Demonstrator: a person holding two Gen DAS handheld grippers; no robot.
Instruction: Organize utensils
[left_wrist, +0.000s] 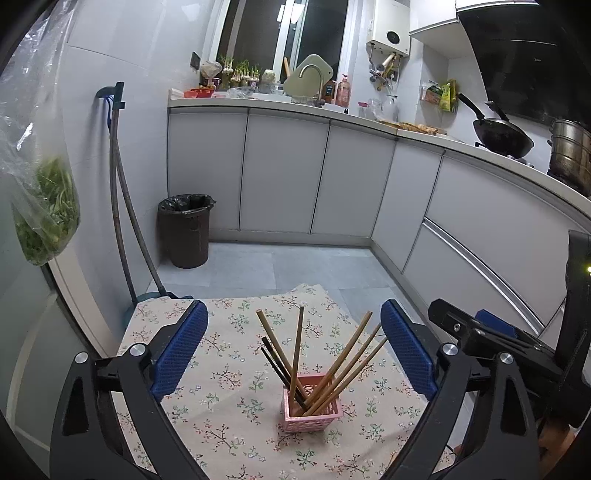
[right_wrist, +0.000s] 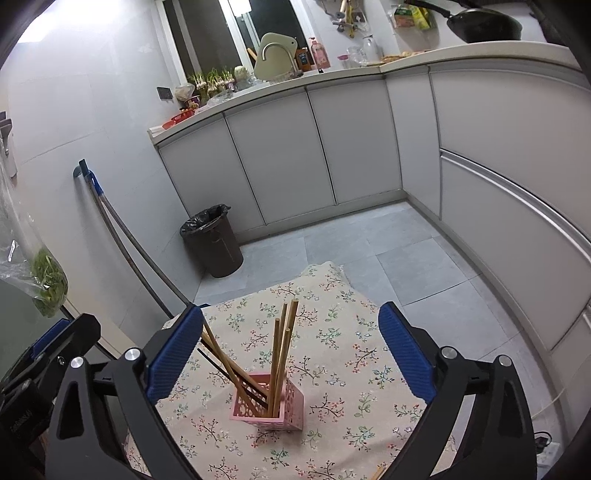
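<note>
A small pink perforated basket (left_wrist: 311, 410) stands on a table with a floral cloth (left_wrist: 229, 417). Several wooden chopsticks (left_wrist: 345, 365) and dark chopsticks (left_wrist: 277, 363) stand in it, leaning outward. My left gripper (left_wrist: 293, 350) is open and empty, above and behind the basket. The right gripper's black body shows at the right edge of the left wrist view (left_wrist: 491, 336). In the right wrist view the basket (right_wrist: 269, 404) holds the chopsticks (right_wrist: 282, 354). My right gripper (right_wrist: 291, 350) is open and empty above it. The left gripper's body shows at the lower left (right_wrist: 55, 354).
A dark bin (left_wrist: 184, 230) stands on the grey floor by the wall. Mop handles (left_wrist: 122, 206) lean on the left wall. A bag of greens (left_wrist: 46, 218) hangs at the left. White cabinets (left_wrist: 317, 177) and a worktop with a wok (left_wrist: 502, 138) run behind and to the right.
</note>
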